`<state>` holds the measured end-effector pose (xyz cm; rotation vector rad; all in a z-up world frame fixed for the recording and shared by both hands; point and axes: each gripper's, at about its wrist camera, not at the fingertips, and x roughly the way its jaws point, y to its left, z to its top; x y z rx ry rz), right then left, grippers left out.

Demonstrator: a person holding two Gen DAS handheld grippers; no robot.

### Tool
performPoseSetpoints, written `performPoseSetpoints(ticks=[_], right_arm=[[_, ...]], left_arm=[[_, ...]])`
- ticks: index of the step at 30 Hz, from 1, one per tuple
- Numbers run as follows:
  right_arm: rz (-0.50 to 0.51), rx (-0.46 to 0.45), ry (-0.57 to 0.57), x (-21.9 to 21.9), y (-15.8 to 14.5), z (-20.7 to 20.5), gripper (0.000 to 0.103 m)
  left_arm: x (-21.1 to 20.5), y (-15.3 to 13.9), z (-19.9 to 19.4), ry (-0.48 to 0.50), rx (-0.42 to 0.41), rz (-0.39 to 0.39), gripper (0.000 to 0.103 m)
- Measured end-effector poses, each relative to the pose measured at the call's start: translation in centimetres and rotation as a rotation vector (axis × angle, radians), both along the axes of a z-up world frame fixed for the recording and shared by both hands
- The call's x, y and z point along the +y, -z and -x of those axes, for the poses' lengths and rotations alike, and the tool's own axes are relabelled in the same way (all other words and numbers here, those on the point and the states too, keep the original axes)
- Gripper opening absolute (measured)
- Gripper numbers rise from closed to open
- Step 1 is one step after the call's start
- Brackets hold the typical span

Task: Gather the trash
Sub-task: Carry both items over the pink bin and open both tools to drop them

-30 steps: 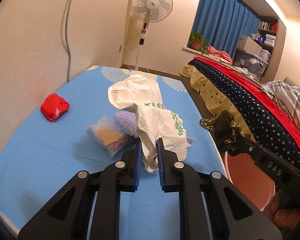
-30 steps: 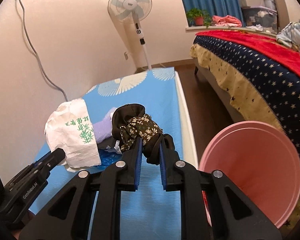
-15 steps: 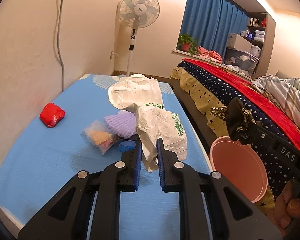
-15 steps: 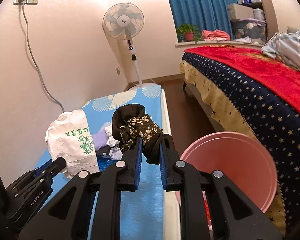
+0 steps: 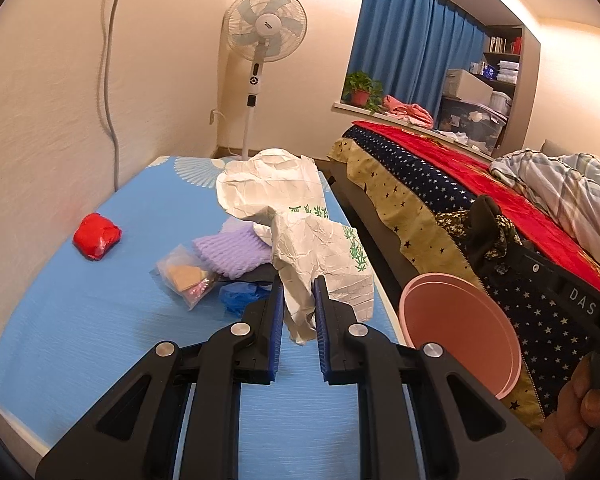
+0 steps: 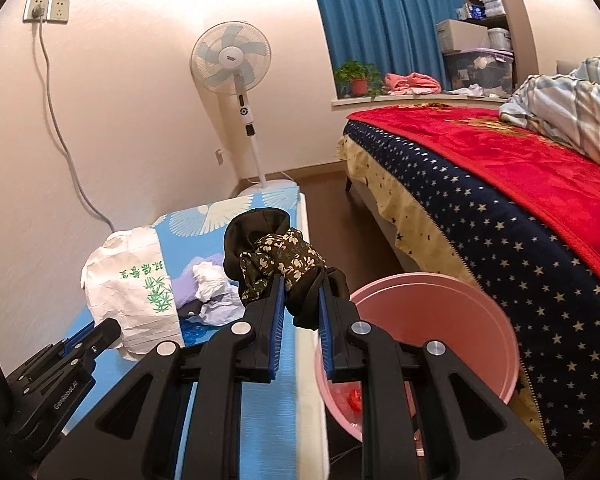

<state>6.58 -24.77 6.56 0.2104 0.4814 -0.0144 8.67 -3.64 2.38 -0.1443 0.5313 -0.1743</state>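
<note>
My left gripper is shut on a crumpled white paper bag with green print, lifted off the blue mattress. My right gripper is shut on a dark floral cloth, held just left of the pink bin. From the left wrist view that cloth hangs above the bin. On the mattress lie a red wad, a clear plastic bag, a purple knit piece and a blue scrap.
A bed with a starred navy and red cover stands right of the bin, across a narrow strip of floor. A standing fan is at the mattress's far end. A cable runs down the wall.
Both grippers rose and shifted right with their loads. The floral cloth came closer to the pink bin, whose inside now shows. The paper bag lifted further off the mattress.
</note>
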Motion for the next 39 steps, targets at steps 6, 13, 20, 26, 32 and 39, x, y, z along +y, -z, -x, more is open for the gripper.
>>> performPoseSetpoints(ticks=[6, 13, 20, 26, 32, 39], right_arm=[[-0.001, -0.002, 0.043, -1.3, 0.0, 0.4, 0.016], [-0.001, 0.0, 0.088, -2.6, 0.1, 0.4, 0.016], [-0.005, -0.001, 0.133, -3.9, 0.1, 0.6, 0.016], [0.019, 0.0, 0.197, -5.3, -0.1, 0.7, 0.016], [0.01, 0.011, 0.261, -7.2, 0.0, 0.9, 0.017], [0.012, 0.018, 0.302, -8.6, 0.1, 1.4, 0.017]], left_arm=[[-0.7, 0.0, -0.2, 0.017, 0.001, 0.001, 0.015], [-1.9, 0.2, -0.5, 0.042, 0.003, -0.004, 0.015], [-3.4, 0.3, -0.6, 0.072, -0.001, -0.013, 0.015], [-5.1, 0.3, -0.8, 0.102, -0.002, -0.014, 0.015], [-7.1, 0.5, -0.8, 0.139, -0.003, -0.015, 0.015], [-9.8, 0.9, -1.1, 0.179, 0.002, -0.017, 0.015]])
